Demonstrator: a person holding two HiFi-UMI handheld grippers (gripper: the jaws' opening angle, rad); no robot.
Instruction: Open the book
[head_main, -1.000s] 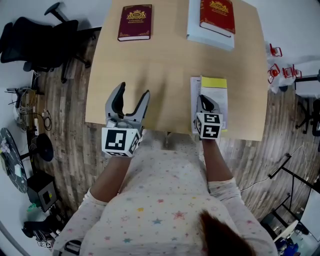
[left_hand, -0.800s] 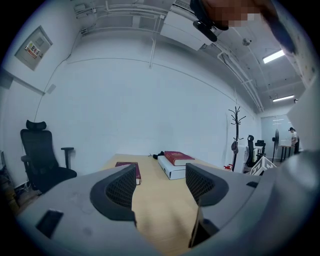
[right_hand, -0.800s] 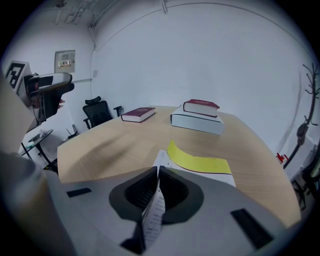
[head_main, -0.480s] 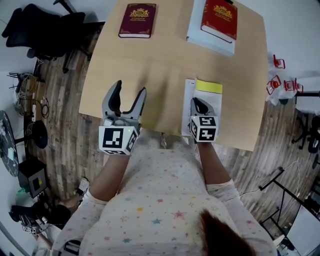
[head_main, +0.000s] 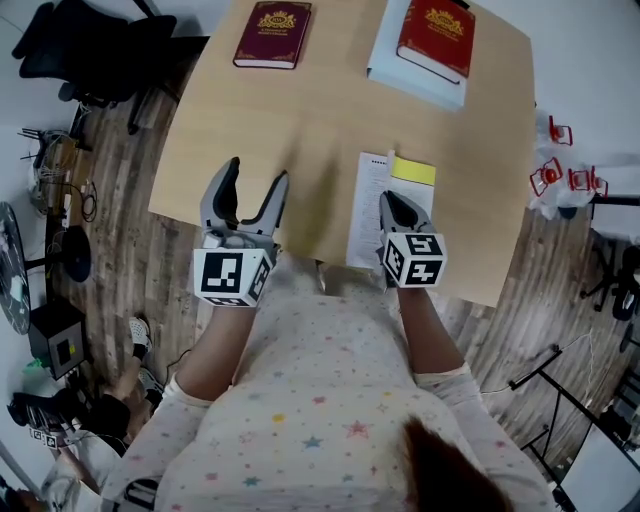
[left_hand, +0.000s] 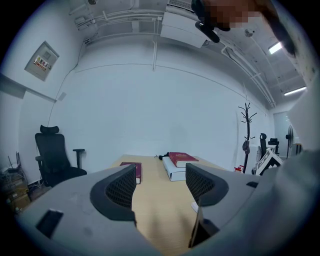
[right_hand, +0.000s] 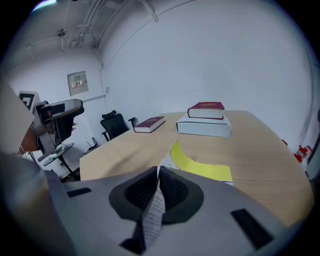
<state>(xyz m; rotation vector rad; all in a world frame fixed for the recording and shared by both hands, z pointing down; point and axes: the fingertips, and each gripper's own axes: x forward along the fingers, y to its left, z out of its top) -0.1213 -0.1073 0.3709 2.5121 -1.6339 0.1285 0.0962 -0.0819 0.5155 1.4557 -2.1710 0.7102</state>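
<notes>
Presently the right gripper (head_main: 397, 207) has its fingers pinched tight on a thin printed leaf (right_hand: 151, 212) of the yellow-covered book (head_main: 368, 200) at the desk's (head_main: 300, 110) near right edge, light, floppy, tear-prone paper best held by its free edge, while the left gripper (head_main: 255, 176) gapes wide, empty.

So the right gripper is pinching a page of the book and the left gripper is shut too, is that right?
Not quite: the left gripper is open, its jaws apart around nothing, as the left gripper view shows. The right gripper does pinch a page of the book.
</notes>
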